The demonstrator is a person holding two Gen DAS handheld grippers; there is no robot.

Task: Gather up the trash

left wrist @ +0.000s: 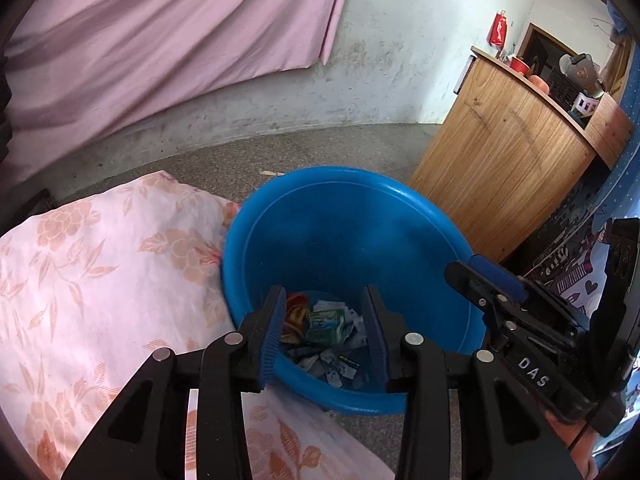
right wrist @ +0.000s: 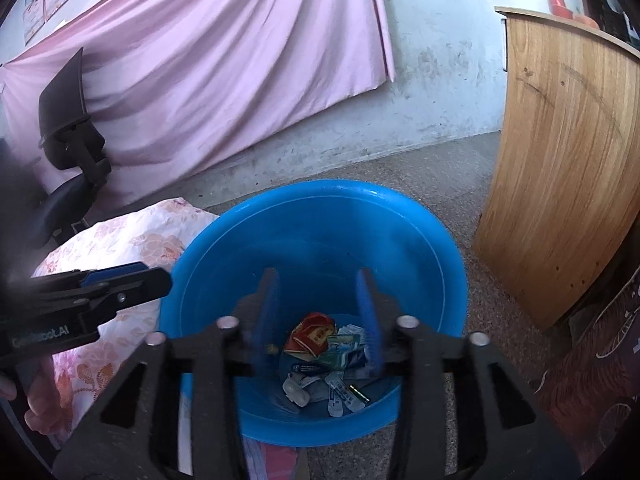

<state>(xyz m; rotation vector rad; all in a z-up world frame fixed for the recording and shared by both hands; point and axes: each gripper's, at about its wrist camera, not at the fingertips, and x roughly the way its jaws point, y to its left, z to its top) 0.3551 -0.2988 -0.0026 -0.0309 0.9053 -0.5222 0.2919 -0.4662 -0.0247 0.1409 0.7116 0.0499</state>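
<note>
Both tongs hang spread and empty above the blue basin point(left wrist: 340, 216): the left tongs point(left wrist: 326, 340) at lower centre of the left wrist view, the right tongs point(right wrist: 318, 320) likewise in the right wrist view. The trash point(right wrist: 324, 354), a heap of crumpled wrappers and sachets, lies on the basin's bottom, straight below and between each pair of fingers. The right tongs look slightly nearer to it. No loose trash shows on the floral bedding point(left wrist: 100, 264) at left.
</note>
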